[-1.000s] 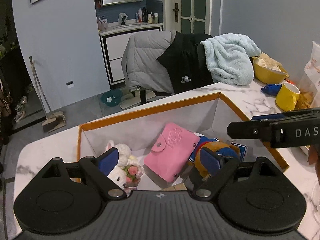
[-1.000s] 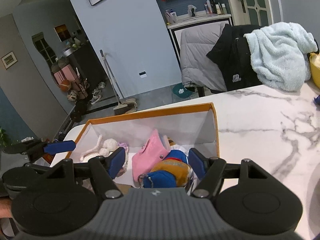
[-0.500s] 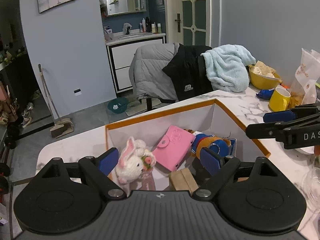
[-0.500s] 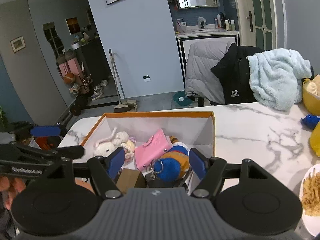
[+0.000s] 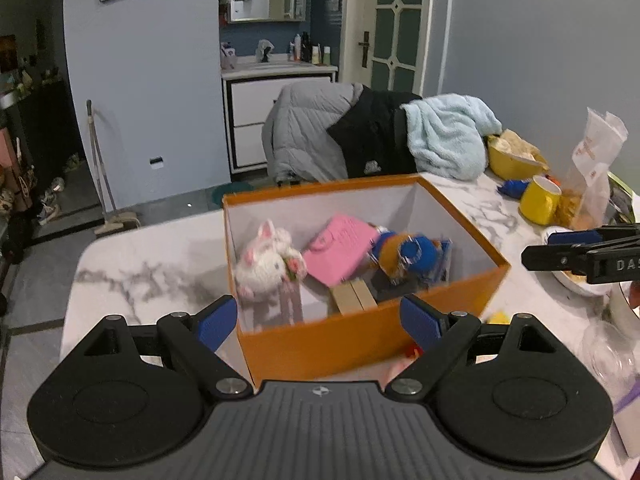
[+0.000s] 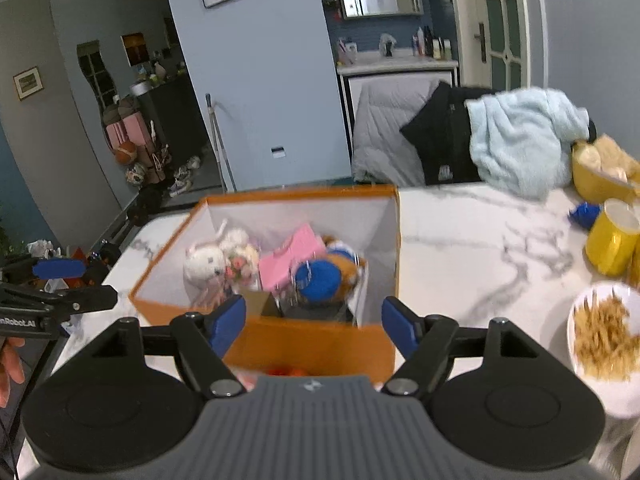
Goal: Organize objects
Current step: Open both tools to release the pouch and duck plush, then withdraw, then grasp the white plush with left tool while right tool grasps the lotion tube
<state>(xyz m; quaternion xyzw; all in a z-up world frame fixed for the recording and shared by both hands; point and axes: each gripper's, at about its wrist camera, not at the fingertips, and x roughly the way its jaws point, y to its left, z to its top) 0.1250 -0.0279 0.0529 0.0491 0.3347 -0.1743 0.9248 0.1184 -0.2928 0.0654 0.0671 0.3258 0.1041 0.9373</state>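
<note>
Sitting on the marble surface [image 5: 152,256], the orange cardboard box [image 5: 360,340] holds soft, light toys (white plush rabbit [image 5: 266,264], pink wallet [image 5: 340,248]). Left gripper [image 5: 318,322] fingers spread, empty; right gripper [image 6: 314,322] fingers widening, empty. Grip box walls; probably thin, flexible.

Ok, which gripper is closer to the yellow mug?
Right. The right gripper, jaws opening with nothing between them, is by the orange box on the yellow mug side; the left gripper is at the box's far side.
</note>
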